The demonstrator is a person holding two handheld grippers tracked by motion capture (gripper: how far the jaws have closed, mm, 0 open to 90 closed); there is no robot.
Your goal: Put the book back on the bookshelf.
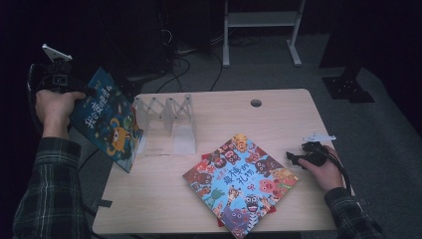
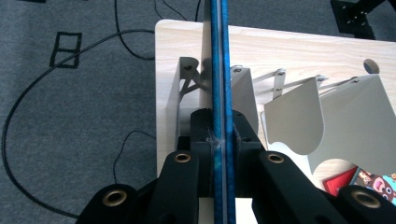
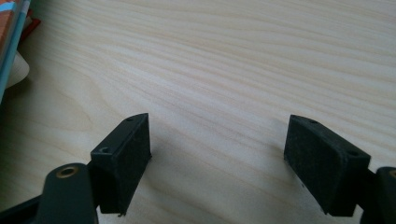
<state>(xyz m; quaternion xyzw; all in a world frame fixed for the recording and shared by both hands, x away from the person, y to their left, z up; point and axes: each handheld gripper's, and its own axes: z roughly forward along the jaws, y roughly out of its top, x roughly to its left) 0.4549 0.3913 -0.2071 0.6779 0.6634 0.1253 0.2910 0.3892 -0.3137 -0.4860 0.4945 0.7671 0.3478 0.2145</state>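
Pale wood-grain table [image 1: 278,117], rounded corners, one round cable hole [image 1: 256,103] near the far edge; grey carpet floor [image 1: 388,129] around it, dark room, black cables [image 1: 186,62] trailing on the floor, white metal frame legs [image 1: 261,22] at the back. Two thin glossy picture books. The blue book [image 1: 107,117] is held up off the table's left edge, tilted, by the left gripper [image 1: 82,94]; in the left gripper view its black jaws are pressed onto the book's blue spine [image 2: 219,70], seen edge-on running straight up. One white accordion-style book rack [image 1: 166,122] stands on the table's left part, thin metal dividers with rounded tops, joined by crossed struts; the held book's lower end sits just beside its left end. The second book, the colourful book [image 1: 241,181], square, cartoon animals around a blue centre, lies flat at the front middle, turned diamond-wise, with something red under it. The right gripper [image 1: 298,158] rests low at the right edge near that book, jaws spread wide and holding nothing, with flat, rectangular black pads [image 3: 130,154]. Both sleeves are dark plaid.
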